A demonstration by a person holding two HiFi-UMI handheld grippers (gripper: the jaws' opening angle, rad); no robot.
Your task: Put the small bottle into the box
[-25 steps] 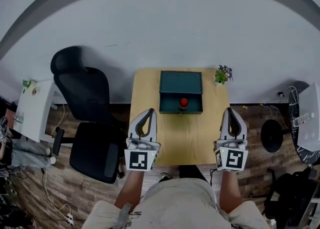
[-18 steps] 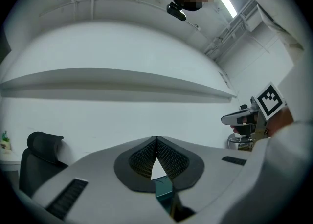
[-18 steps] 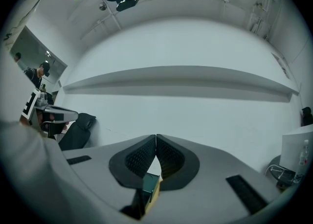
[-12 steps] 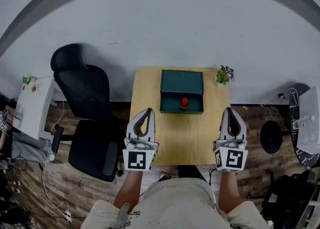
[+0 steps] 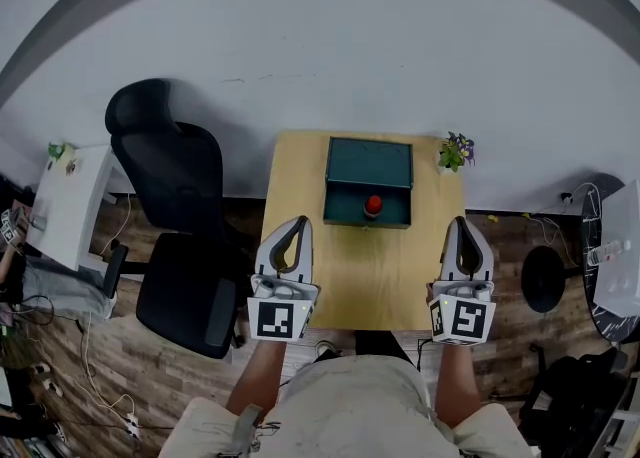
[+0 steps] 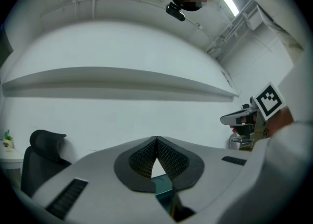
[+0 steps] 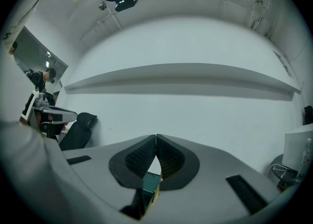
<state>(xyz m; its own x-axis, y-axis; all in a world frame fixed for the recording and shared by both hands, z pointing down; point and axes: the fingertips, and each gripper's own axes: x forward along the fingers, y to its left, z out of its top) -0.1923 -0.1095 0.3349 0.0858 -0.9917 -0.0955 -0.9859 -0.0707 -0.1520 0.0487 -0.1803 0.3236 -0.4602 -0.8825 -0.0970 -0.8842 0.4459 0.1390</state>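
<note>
Two grippers hang level over the near edge of the table [image 5: 350,281], and neither holds anything. The left gripper [image 5: 297,221] has its jaws closed tip to tip, and its own view shows only a sliver of teal far beyond the pads. The right gripper [image 5: 461,221] is the same — jaws together, nothing between them. Both are well apart from the box [image 5: 368,161], which sits at the far side of the table near a plant [image 5: 455,151] at the far right corner. A chair [image 5: 170,196] stands left of the table.

The bottle [image 5: 373,205] shows as a small red-topped thing in the darker front part of the box. From above I cannot tell whether it stands inside an open compartment or just against the front wall. So I cannot say whether the task is done or not yet begun.

By its look the bottle is likely light and stiff, with a smooth round body — easy to lift, but apt to tip or twist in the pads if nudged. A sound hold would be across the body just under the cap. The jaws would need to open first, come in level, and close gently and squarely so it does not slip out.
</note>
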